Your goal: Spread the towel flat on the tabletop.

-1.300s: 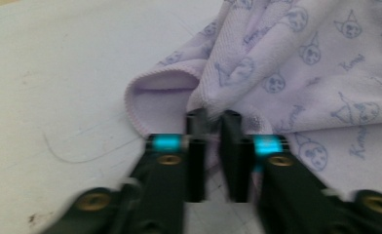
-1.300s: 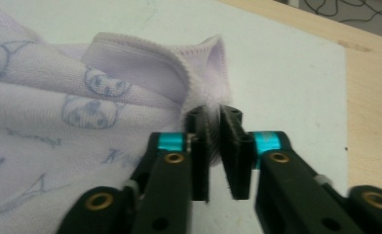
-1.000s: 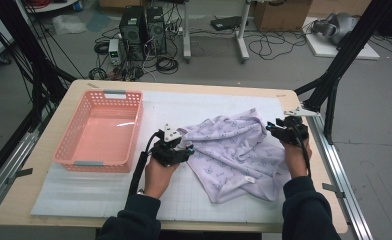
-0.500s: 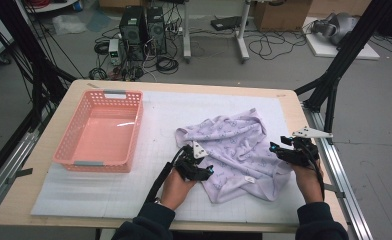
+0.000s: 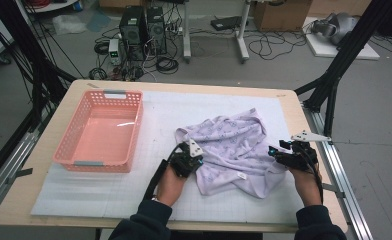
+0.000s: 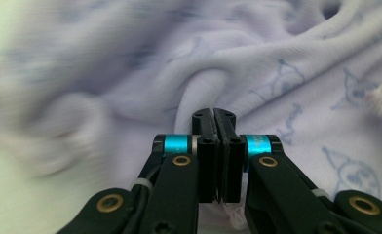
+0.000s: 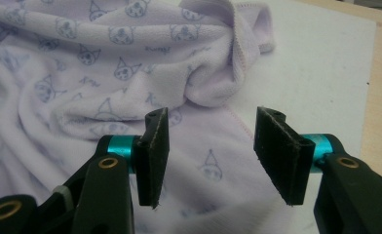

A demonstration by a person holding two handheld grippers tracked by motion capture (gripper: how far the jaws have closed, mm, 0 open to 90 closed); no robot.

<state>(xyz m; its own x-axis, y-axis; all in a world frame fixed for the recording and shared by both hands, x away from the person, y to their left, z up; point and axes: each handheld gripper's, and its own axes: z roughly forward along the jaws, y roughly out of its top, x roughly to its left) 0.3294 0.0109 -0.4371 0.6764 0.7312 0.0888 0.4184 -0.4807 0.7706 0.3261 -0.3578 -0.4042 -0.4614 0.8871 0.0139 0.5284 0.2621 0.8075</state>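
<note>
A crumpled lilac cloth (image 5: 234, 150) printed with small cat faces lies on the white mat, right of centre. At its left edge my left gripper (image 5: 199, 162) has just closed. In the left gripper view its jaws (image 6: 213, 114) stand together, pinching a raised fold of the cloth (image 6: 301, 97). My right gripper (image 5: 272, 151) is at the cloth's right edge, low over it. Its jaws (image 7: 208, 131) have been opening and stand wide apart, with the cloth (image 7: 82, 73) below them and nothing pressed between the pads.
A pink plastic basket (image 5: 64, 159) stands on the left of the mat (image 5: 149, 190). The wooden table edge (image 5: 304, 115) runs close to the right of my right hand. Black frame legs, computers and cables are on the floor beyond.
Both hands have come down toward the near side of the cloth. The left gripper has gone from open to shut on the cloth's left edge. The right gripper has settled at the right edge.
</note>
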